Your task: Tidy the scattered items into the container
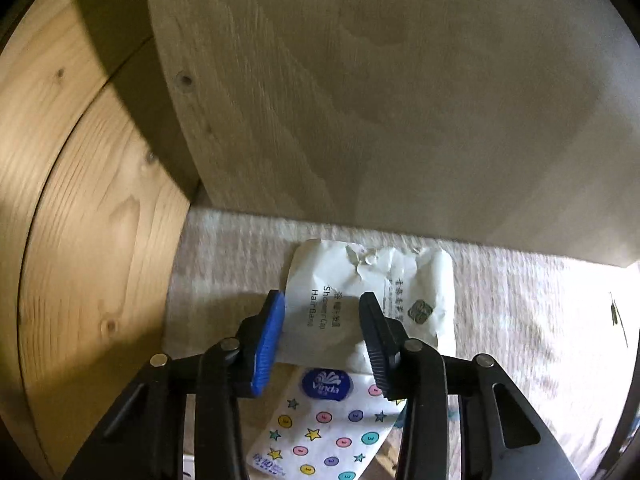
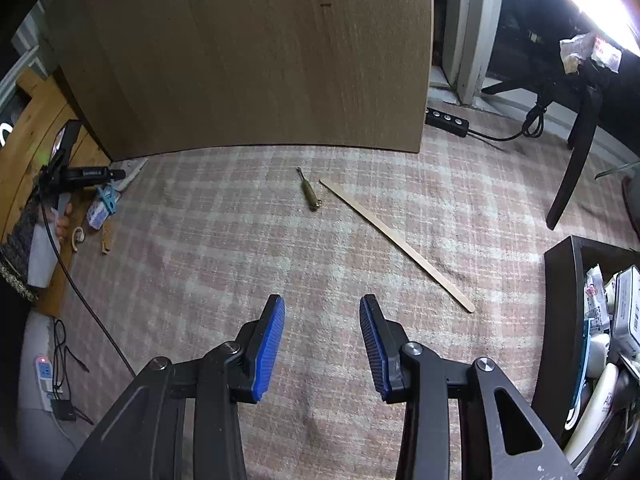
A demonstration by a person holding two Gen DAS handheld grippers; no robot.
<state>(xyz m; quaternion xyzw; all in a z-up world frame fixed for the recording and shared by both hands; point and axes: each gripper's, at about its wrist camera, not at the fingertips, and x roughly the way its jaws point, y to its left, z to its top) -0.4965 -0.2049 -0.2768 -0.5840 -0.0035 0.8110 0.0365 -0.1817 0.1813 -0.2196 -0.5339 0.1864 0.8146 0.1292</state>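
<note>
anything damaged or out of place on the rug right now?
Yes. The white shower cap packet between the left tool's fingers has a crumpled, torn top edge. A long wooden stick and a small olive tool lie loose outside the container.

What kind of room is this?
Probably a room in someone's home: a checked carpet covers the floor, a wooden cabinet stands on it, and a chair sits by a bright window.

White sachet point(image 1: 372, 292): "Shower Cap", likely "Hair Band"; tissue pack point(image 1: 328, 428): "Vinda"
</note>
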